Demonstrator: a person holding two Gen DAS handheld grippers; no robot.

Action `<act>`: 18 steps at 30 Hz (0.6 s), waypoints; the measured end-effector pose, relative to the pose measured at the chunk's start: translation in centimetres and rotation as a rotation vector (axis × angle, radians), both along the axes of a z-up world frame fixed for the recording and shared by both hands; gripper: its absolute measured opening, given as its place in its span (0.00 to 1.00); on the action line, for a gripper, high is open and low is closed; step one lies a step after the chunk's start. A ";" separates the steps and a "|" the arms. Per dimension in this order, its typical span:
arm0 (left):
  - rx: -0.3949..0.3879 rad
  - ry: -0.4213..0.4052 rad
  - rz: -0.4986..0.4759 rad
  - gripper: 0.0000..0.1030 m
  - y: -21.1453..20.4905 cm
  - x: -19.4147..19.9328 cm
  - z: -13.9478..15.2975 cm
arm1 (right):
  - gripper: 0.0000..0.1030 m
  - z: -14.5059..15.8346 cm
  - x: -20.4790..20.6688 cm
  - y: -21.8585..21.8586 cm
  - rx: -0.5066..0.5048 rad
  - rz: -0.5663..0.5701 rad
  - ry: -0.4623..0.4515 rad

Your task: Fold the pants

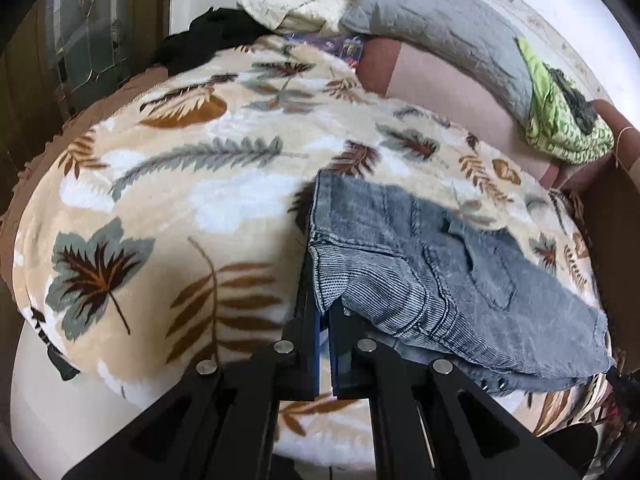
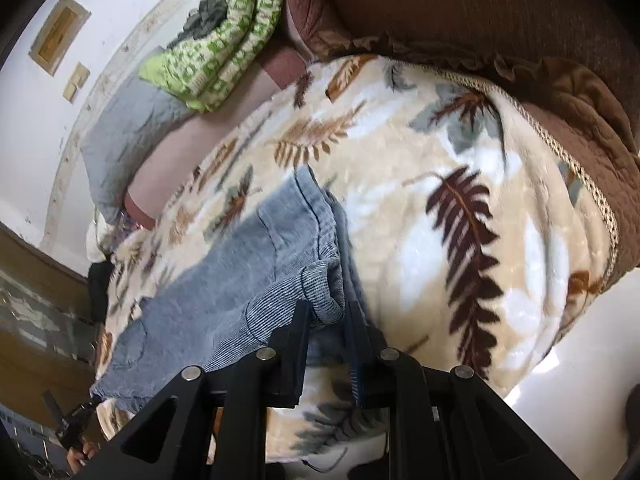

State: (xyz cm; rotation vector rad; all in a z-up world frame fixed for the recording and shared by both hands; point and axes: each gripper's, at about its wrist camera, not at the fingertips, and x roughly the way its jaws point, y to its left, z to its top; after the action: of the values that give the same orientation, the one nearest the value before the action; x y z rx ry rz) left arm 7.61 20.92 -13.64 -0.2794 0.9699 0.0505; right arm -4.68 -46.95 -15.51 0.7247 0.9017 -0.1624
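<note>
Both black two-finger grippers pinch the faded blue-grey denim pants (image 1: 440, 264) over the cream leaf-print fleece blanket (image 1: 180, 184): left gripper (image 1: 325, 280) nearly closed on an edge, right gripper (image 2: 326, 308) clamped around a thicker bunched fold.

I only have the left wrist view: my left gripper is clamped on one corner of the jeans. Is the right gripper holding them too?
Observer: Yes. The right gripper is shut on a bunched ribbed part of the jeans.
Operator: What lies past it on that side?
Observer: Bare leaf-print blanket, ending at a braided cord trim.
Operator: Anything beyond the trim?
Observer: A brown quilted cover with a ruffled edge.
</note>
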 end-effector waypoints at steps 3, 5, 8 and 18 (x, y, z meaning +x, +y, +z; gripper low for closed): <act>-0.012 0.016 0.007 0.04 0.5 -0.6 -0.7 | 0.18 -0.8 -0.4 -0.1 0.007 -0.001 0.021; -0.010 0.018 0.005 0.04 0.6 -1.1 -0.7 | 0.18 -1.0 -0.7 -0.3 0.011 -0.006 0.020; 0.002 0.019 0.002 0.04 0.6 -1.5 -0.9 | 0.18 -1.1 -0.8 -0.4 0.009 -0.007 0.020; 0.141 0.120 0.077 0.08 2.0 -2.0 -2.6 | 0.43 -2.4 -1.2 -1.7 0.041 -0.015 0.140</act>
State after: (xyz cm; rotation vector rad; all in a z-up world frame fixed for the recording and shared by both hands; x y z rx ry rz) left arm 5.62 22.88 -16.20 -0.1851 1.0691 0.2069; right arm -5.84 -48.67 -17.91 0.7650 1.0352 -0.2103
